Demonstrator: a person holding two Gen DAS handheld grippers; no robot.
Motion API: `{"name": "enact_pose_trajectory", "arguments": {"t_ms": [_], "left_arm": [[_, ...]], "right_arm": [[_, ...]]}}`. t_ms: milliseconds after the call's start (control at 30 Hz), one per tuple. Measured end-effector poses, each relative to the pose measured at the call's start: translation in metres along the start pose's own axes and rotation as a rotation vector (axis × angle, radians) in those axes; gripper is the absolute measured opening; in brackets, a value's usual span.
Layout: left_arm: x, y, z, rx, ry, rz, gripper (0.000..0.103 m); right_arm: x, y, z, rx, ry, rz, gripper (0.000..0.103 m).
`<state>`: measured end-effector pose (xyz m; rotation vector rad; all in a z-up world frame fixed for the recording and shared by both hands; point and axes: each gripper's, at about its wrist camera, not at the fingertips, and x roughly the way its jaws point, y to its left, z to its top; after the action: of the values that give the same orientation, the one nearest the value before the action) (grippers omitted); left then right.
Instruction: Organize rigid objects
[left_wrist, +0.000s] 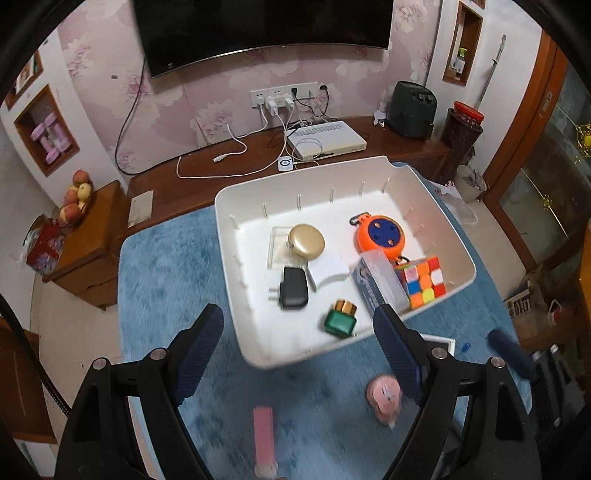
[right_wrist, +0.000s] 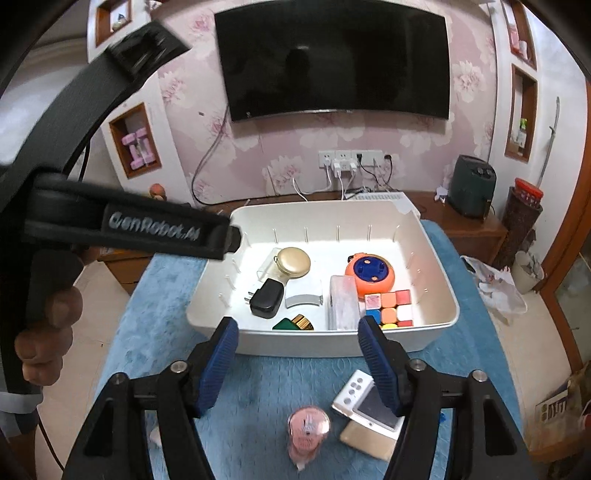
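Note:
A white bin (left_wrist: 229, 221) (right_wrist: 424, 336) on a blue mat holds a gold round case (left_wrist: 306, 243), an orange reel (left_wrist: 382, 234), a colour cube (left_wrist: 424, 282), a black charger (left_wrist: 293, 288), a green bottle (left_wrist: 341, 319) and a clear box (left_wrist: 380, 284). My left gripper (left_wrist: 299, 354) hangs open over the bin's near edge with nothing between its fingers. My right gripper (right_wrist: 297, 343) is open too, in front of the bin's near wall and empty. On the mat lie a pink round toy (right_wrist: 308, 430) (left_wrist: 384, 398), a pink stick (left_wrist: 264, 432) and a white button device (right_wrist: 364, 400).
A beige flat piece (right_wrist: 367, 441) lies under the white device. A hand (right_wrist: 51, 317) holds the other tool's black handle (right_wrist: 159, 229) at the left. Behind the bin runs a wooden shelf (left_wrist: 207, 173) with cables and a white box (left_wrist: 327, 140). A television hangs above.

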<state>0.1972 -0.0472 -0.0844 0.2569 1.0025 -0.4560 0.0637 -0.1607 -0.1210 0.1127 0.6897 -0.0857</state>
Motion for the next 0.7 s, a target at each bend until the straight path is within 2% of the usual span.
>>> {"name": "enact_pose_trajectory", "arguments": {"t_ms": [167, 333, 500, 700], "left_arm": [[-0.012, -0.006, -0.023, -0.020, 0.000, 0.005, 0.086], [-0.015, -0.014, -0.050, -0.040, 0.005, 0.007, 0.086], [-0.005, -0.025, -0.076, -0.050, 0.028, 0.014, 0.086], [0.022, -0.044, -0.107, -0.058, 0.095, -0.007, 0.086]], "right_arm": [[-0.026, -0.017, -0.014, -0.024, -0.026, 0.005, 0.074], [-0.038, -0.039, -0.039, -0.061, -0.015, -0.001, 0.074], [-0.028, -0.054, -0.068, -0.125, 0.045, -0.029, 0.074], [-0.007, -0.063, -0.096, -0.208, 0.093, -0.055, 0.074]]}}
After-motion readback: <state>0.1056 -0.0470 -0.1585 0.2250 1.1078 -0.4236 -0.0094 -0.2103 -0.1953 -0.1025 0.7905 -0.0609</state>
